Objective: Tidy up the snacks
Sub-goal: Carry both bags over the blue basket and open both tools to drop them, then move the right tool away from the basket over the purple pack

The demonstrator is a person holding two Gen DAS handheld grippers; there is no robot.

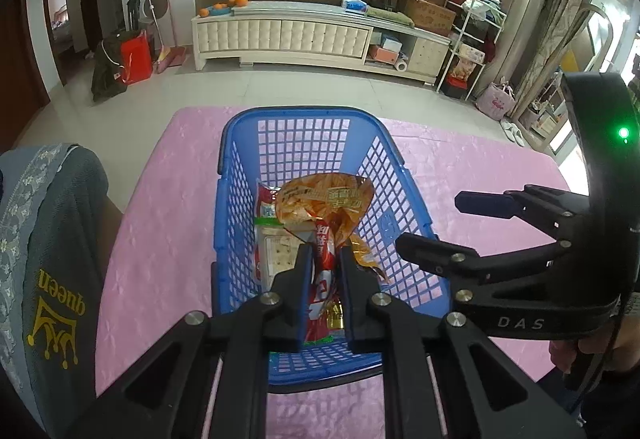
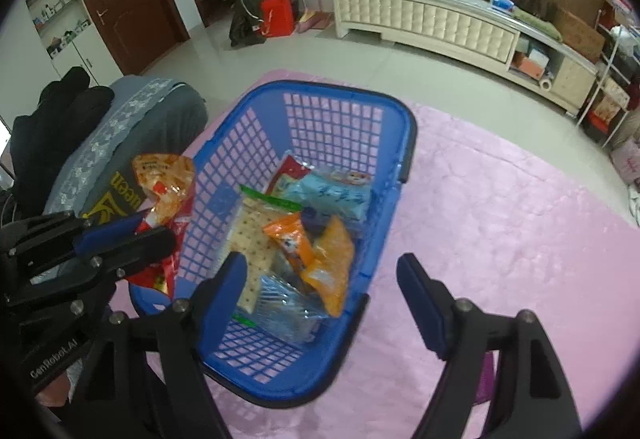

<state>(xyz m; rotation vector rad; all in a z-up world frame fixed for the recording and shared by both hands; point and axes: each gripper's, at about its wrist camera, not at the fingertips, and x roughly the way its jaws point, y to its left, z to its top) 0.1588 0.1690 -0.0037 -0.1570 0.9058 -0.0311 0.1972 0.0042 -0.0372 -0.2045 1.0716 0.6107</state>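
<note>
A blue plastic basket [image 1: 236, 175] stands on the pink tablecloth [image 1: 168, 223]. My left gripper [image 1: 325, 251] is shut on the neck of a red and orange snack bag [image 1: 320, 199], held over the basket's near end. In the right wrist view that bag [image 2: 168, 191] hangs at the basket's [image 2: 400, 143] left wall. My right gripper [image 2: 320, 261] stands open above the basket's near right rim, its pads touching nothing. Inside lie a cracker pack [image 2: 252, 231], a light blue pack [image 2: 332, 195], two orange packets [image 2: 328, 267] and a clear blue pack [image 2: 284, 303].
A chair with a grey cover [image 1: 52, 259] printed "queen" stands against the table's left side. Pink tablecloth [image 2: 500, 259] stretches bare to the right of the basket. A white cabinet [image 1: 280, 35] lines the far wall across the tiled floor.
</note>
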